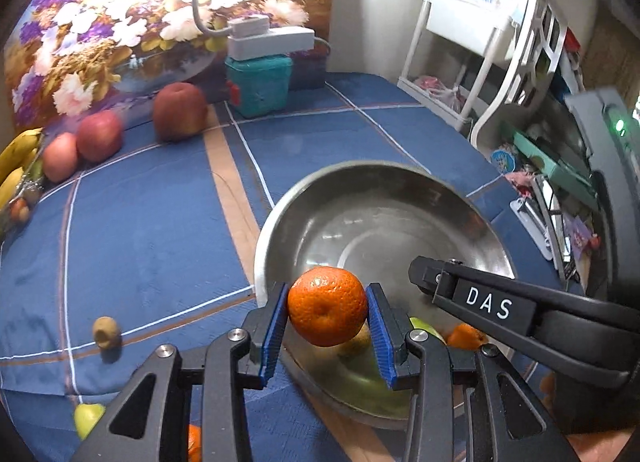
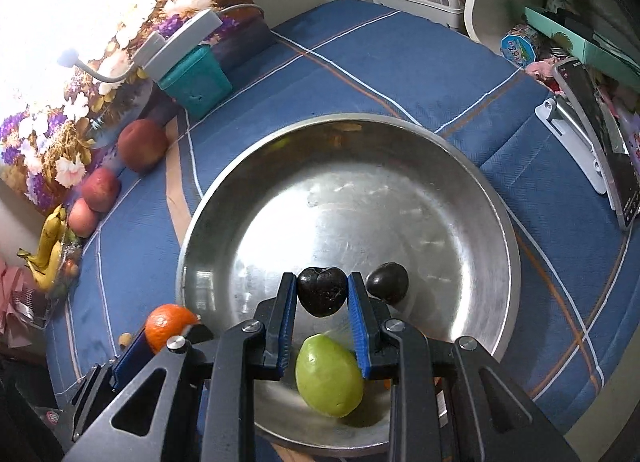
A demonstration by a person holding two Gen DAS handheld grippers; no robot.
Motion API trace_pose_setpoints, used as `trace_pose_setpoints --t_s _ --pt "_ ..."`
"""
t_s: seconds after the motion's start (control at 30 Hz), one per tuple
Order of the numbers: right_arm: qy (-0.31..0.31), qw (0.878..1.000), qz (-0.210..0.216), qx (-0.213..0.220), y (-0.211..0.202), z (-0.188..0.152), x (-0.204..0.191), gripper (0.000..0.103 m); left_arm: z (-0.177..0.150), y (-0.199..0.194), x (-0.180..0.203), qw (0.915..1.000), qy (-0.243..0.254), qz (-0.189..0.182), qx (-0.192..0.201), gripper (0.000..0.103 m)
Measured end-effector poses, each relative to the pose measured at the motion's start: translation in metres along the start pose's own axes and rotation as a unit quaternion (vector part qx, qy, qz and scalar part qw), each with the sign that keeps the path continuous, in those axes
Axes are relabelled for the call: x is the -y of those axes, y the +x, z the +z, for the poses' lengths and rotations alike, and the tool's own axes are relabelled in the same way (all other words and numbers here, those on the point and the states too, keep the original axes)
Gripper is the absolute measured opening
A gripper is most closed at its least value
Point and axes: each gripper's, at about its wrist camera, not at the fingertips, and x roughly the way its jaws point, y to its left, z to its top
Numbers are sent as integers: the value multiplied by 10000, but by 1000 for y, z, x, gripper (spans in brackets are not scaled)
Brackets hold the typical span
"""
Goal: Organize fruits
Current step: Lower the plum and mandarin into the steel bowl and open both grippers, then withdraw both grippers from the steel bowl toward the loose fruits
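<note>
My left gripper [image 1: 327,312] is shut on an orange mandarin [image 1: 327,311], held over the near rim of the steel bowl [image 1: 360,186]. In the right wrist view that same mandarin [image 2: 168,326] shows at the bowl's left edge. My right gripper [image 2: 322,294] is shut on a dark, heart-shaped fruit [image 2: 322,291] above the steel bowl [image 2: 460,166]. In the bowl lie a green fruit [image 2: 329,375] and a second dark fruit [image 2: 387,280]. The right gripper's black arm [image 1: 520,314] crosses the left wrist view at the right.
On the blue checked cloth [image 1: 152,230] lie a kiwi [image 1: 106,332], a green fruit [image 1: 88,419], three apples [image 1: 179,111] and bananas [image 1: 16,150] by the flower picture. A teal box [image 1: 260,86] stands at the back. A phone on a stand [image 2: 600,142] is right of the bowl.
</note>
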Motion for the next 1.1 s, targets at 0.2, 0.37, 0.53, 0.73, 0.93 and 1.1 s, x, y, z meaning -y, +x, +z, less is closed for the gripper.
trace_pose_setpoints --t_s 0.2,0.37,0.53,0.73,0.93,1.1 --pt "-78 9999 -59 -58 6 -2 -2 27 -6 12 0 9998 53 122 -166 42" --pt "-106 9999 -96 -81 10 -2 -6 27 -7 13 -2 9998 -4 113 -181 42" --pt "-93 9998 -120 -125 15 -2 -7 27 -9 15 -2 9997 11 67 -249 43" --pt "-140 9998 -125 -89 14 -2 -8 27 -6 10 -1 9998 0 2 -202 51" --pt "-144 9998 -133 -36 11 -3 -7 28 -4 6 -4 9998 -44 -29 -185 52" --pt "-130 9998 -117 40 4 -4 -4 28 -1 1 -7 9998 -89 -46 -154 52"
